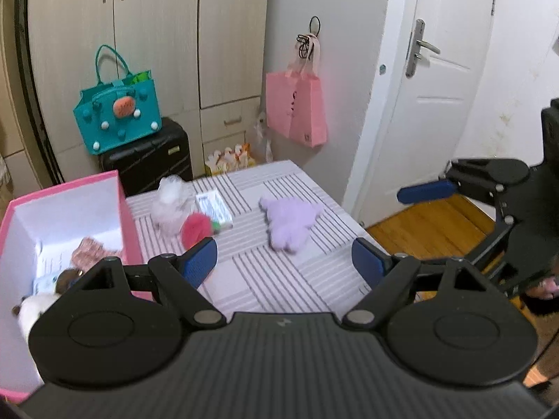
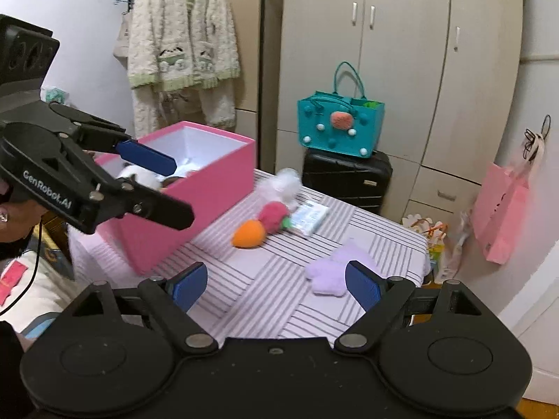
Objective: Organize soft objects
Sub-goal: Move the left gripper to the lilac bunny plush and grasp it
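Striped table (image 2: 265, 300) bears pink box (image 2: 195, 209) holding plush toys (image 1: 35, 309).

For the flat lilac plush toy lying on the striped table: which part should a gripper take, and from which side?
Probably its broad middle, from above. The flat lilac plush toy lies flat and alone on the striped table, clear of the pink box, so jaws could straddle its narrower width and pinch downward. The limbs look thin and floppy. The right gripper is open and empty, with the toy just beyond its right finger.
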Demonstrator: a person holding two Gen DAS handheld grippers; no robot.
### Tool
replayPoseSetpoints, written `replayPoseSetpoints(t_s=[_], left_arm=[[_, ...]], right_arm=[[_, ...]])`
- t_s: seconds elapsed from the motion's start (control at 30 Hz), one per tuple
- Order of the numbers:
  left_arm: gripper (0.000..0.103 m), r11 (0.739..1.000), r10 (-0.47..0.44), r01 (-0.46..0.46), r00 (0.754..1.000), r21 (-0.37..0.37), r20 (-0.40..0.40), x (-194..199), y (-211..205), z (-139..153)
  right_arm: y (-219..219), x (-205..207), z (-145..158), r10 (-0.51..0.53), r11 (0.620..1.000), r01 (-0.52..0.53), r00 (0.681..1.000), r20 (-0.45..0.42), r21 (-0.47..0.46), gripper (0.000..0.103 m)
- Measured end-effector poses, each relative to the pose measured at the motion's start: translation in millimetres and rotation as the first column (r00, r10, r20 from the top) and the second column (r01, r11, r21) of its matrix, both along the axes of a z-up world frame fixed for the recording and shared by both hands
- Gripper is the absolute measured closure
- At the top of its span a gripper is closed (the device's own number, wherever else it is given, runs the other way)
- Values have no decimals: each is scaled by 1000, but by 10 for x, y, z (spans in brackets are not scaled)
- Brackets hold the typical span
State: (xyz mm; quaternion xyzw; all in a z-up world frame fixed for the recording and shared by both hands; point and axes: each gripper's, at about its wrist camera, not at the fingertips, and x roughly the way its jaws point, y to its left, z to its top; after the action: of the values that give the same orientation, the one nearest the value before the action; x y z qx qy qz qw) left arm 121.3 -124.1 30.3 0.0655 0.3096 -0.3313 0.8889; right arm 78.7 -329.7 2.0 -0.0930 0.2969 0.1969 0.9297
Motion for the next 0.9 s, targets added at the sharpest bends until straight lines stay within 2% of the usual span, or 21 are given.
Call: replayPoseSetpoints(t_s=[0.1,0.3,0.43,0.5,0.6,0.67,0.77,0.9], left_arm=[[20,1000,1,-1,1000,-13,9,151,-145,-115],[21,997,20,-22,999,-71,-30,427,-348,-403],[22,998,28,-33,996,-58,-81,640,-520,-659],[23,997,41,-48,992,-58,-119,746,-595,-772],[24,993,119,-117,983,26,-136,849,-761,-861],[24,994,106,-104,984,22,-144,916,-839,-891],[31,996,93,-89,982,29,-164,1025,-937,-954],[37,996,92,-90,970,22,-225,1248,-1031,-1110]], right_arm=[[-112,152,-150,-11,999,11,1000,-4,33,14],[-262,510,-582,-53,992,54,999,-12,116,13],[-323,718,-874,-100,980,102,995,-19,169,13],[-320,810,-1001,-114,980,119,993,-35,161,13],[-260,950,-1178,-145,983,152,987,-67,100,13],[-231,1031,-1260,-177,980,184,980,-86,76,13],[-256,1133,-1334,-194,973,206,973,-123,100,13],[-277,1259,-1395,-208,973,219,969,-136,71,13]])
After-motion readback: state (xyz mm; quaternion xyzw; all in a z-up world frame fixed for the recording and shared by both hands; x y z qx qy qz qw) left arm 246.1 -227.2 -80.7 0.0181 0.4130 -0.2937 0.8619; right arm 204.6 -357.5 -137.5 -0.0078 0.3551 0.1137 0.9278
